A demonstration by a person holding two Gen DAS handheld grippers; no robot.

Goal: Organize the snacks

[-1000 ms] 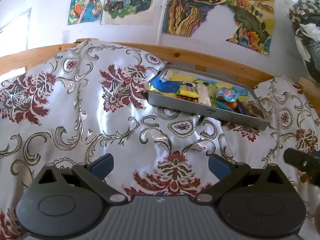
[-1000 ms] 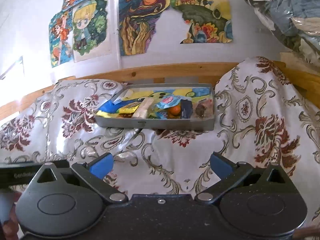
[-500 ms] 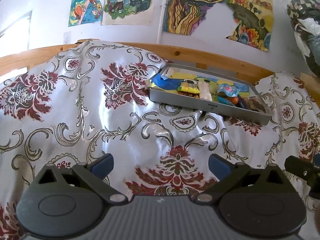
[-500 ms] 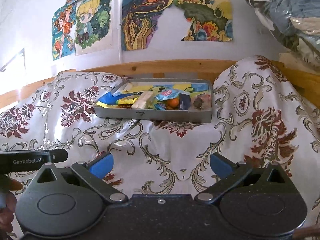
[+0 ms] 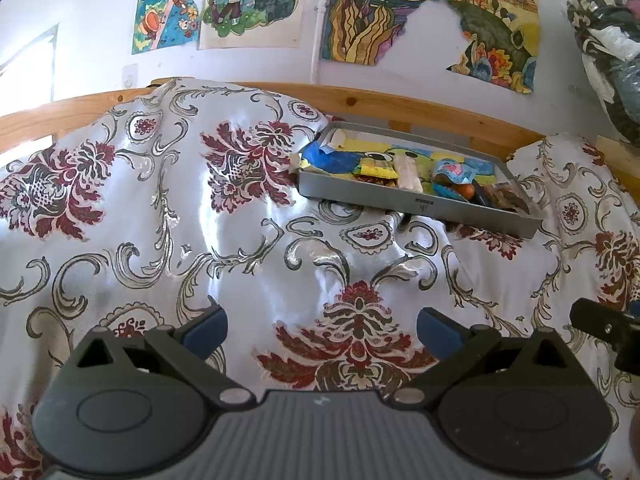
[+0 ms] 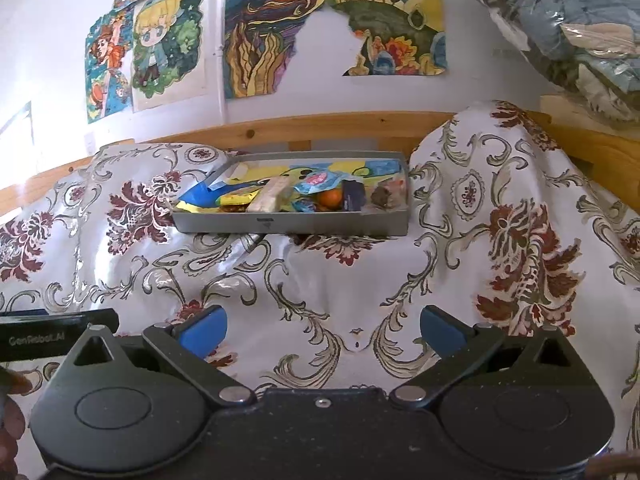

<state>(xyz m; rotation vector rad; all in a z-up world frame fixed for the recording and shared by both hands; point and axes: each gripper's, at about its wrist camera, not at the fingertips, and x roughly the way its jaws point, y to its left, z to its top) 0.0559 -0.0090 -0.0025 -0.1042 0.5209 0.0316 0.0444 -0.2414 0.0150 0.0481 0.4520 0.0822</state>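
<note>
A shallow grey tray rests on a floral satin cover, far ahead of both grippers. It holds several wrapped snacks: a blue packet, a pale bar, a yellow wrapper, a small orange and a dark pack. My left gripper is open over the cloth with nothing between its fingers. My right gripper is open too, empty, and well short of the tray.
The floral cover is bumpy, with a raised hump right of the tray. A wooden rail and a postered wall lie behind. Bagged bedding hangs at upper right. The other gripper's body shows at the left edge.
Both grippers have drawn back and lowered slightly, so the tray sits a little farther and higher in both views. Both stay open and empty.
</note>
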